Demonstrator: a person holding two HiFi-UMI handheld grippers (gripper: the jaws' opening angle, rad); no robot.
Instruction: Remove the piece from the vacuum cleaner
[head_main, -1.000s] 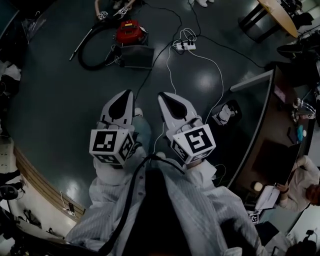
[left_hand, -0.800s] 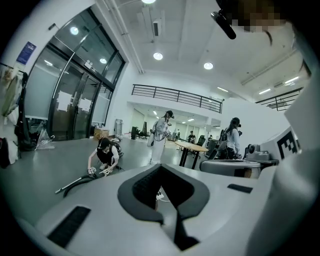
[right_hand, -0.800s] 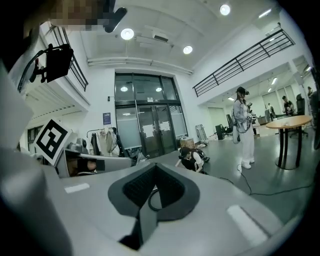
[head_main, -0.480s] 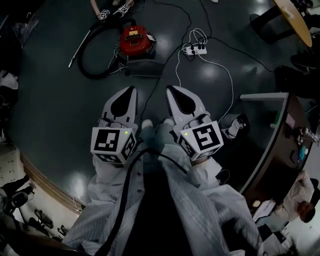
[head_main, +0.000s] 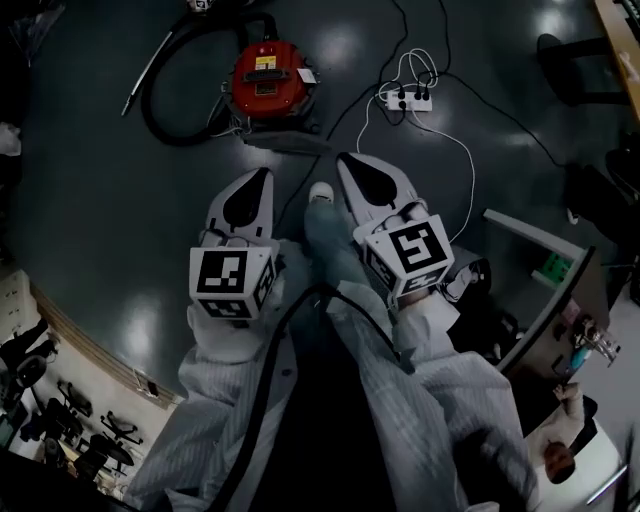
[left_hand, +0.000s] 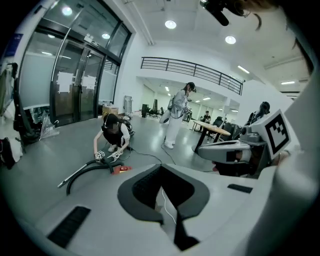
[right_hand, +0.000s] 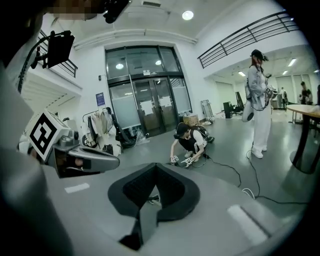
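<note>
red vacuum cleaner (head_main: 268, 75), black hose (head_main: 158, 128), white power strip (head_main: 408, 98), dark grey floor (head_main: 90, 200)

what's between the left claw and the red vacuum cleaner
In the head view, mostly bare dark floor lies between the left claw and the vacuum cleaner.

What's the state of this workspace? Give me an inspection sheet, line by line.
Surface: dark glossy floor, glare spots.
Job's things: red vacuum cleaner on the floor, black hose curled at its left; the piece not identifiable.
Clutter: grey box against the vacuum cleaner.
Tongs: left tongs and right tongs shut, empty, short of the vacuum cleaner.
Cables: white power strip, white cable and black cable across the floor.
Surroundings: crouching person, standing person, glass doors.
</note>
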